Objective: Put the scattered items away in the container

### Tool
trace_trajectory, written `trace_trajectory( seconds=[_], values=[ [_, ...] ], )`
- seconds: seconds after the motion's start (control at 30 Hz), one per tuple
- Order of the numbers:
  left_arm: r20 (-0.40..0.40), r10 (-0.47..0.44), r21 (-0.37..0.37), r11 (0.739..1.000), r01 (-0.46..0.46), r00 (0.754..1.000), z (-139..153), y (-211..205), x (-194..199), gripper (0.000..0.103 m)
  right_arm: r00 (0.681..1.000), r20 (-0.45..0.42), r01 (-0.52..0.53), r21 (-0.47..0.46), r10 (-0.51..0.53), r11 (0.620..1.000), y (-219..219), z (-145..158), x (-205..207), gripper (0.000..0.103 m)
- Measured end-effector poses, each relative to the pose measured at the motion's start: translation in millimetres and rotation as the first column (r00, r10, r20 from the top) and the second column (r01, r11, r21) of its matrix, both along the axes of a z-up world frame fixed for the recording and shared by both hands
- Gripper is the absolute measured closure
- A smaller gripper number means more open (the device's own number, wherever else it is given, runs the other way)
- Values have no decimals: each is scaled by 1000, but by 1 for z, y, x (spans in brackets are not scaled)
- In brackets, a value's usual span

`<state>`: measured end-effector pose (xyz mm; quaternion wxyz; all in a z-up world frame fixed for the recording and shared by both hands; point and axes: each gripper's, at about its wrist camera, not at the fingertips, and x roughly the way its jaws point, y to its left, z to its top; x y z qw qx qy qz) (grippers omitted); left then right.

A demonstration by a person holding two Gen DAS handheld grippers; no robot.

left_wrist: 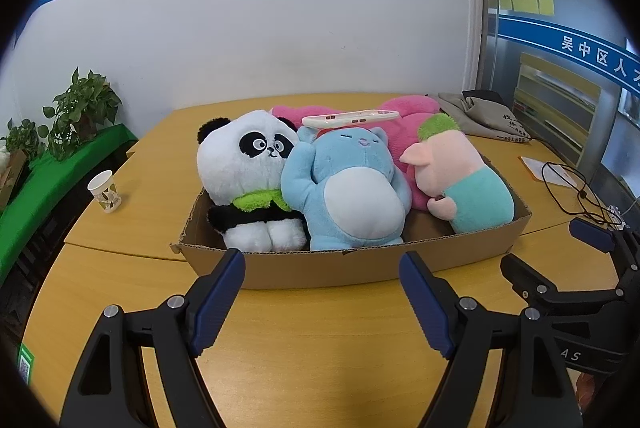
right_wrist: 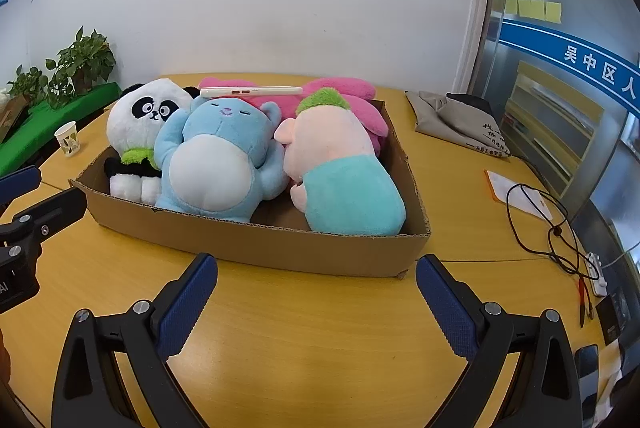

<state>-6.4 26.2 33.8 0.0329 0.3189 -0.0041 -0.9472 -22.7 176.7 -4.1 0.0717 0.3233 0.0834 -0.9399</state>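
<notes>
Plush toys, a white-and-black panda point(left_wrist: 248, 180), blue bear point(left_wrist: 352, 196) and pink pig point(left_wrist: 460, 180), fill my brown cardboard box point(left_wrist: 340, 266) at frame centre. My left gripper point(left_wrist: 322, 302) and right gripper point(right_wrist: 316, 308) hover empty, jaws spread. Risk: nudging the bear could topple the white phone case point(left_wrist: 350, 118) balanced on it.

We hold our left gripper point(left_wrist: 322, 272) low and level, its blue-padded fingers point(left_wrist: 218, 302) spread wide with nothing between them. Our right gripper point(right_wrist: 316, 282) sits just beside it, equally low, fingers point(right_wrist: 188, 304) likewise parted and empty.
</notes>
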Motion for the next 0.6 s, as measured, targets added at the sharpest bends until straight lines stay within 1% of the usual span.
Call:
trace_trajectory(
  seconds=[0.13, 0.27, 0.4, 0.5, 0.6],
  values=[
    [14, 1, 7, 1000, -1, 1000, -2, 0, 0, 24, 1000, 2, 0, -6, 0, 1000, 1, -1, 1, 2],
    [13, 6, -15, 1000, -6, 1000, -3, 3, 2, 24, 1000, 2, 1, -8, -1, 1000, 1, -1, 1, 2],
    [16, -20, -9, 1000, 20, 1000, -2, 6, 3, 24, 1000, 2, -3, -4, 3, 1000, 1, -2, 2, 2],
    [12, -21, -26, 999, 21, 1000, -3, 8, 4, 24, 1000, 5, 2, -12, -2, 1000, 2, -2, 3, 2],
    [14, -30, -27, 999, 30, 999, -3, 9, 3, 24, 1000, 5, 1, -7, -1, 1000, 1, -3, 4, 2]
  ],
)
